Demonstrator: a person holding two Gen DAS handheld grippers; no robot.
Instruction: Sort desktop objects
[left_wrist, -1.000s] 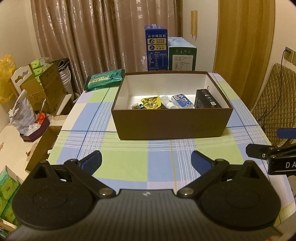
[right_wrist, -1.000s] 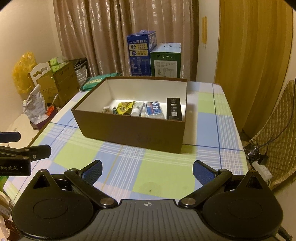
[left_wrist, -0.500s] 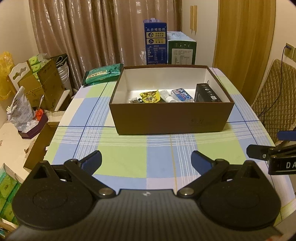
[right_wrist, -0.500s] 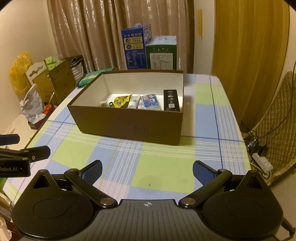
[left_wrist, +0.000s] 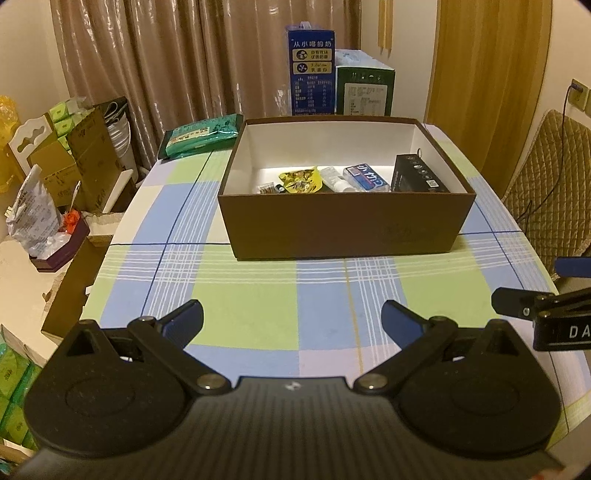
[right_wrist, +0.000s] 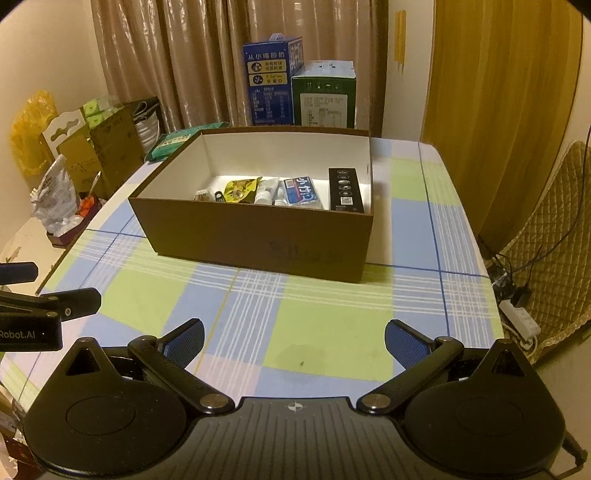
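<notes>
My left claw (left_wrist: 291, 319) spread wide, holding nothing, over checked tablecloth (left_wrist: 258, 295). Right claw (right_wrist: 293, 339) same, wide and empty. "Robot.AI" readable on left claw's side in right view. Brown box (left_wrist: 343, 225) mid-table, nearer than second ago; inside: yellow pouch (left_wrist: 300, 180), white tube (left_wrist: 334, 179), blue pack (left_wrist: 365, 178), black box (left_wrist: 419, 179). Behind: blue carton (left_wrist: 311, 70), Chinese print, and green carton (left_wrist: 365, 88).

1. Box (left_wrist: 343, 229): brown outside, white inside, open-topped, upright on the checked surface (left_wrist: 258, 317), centre frame.
2. Black carton (left_wrist: 417, 179): lying flat at the box's right end.
3. Blue-white pack (left_wrist: 365, 178): just left of the carton.
4. White tube (left_wrist: 334, 179): beside the pack.
5. Yellow pouch (left_wrist: 299, 180): left of the tube.
</notes>
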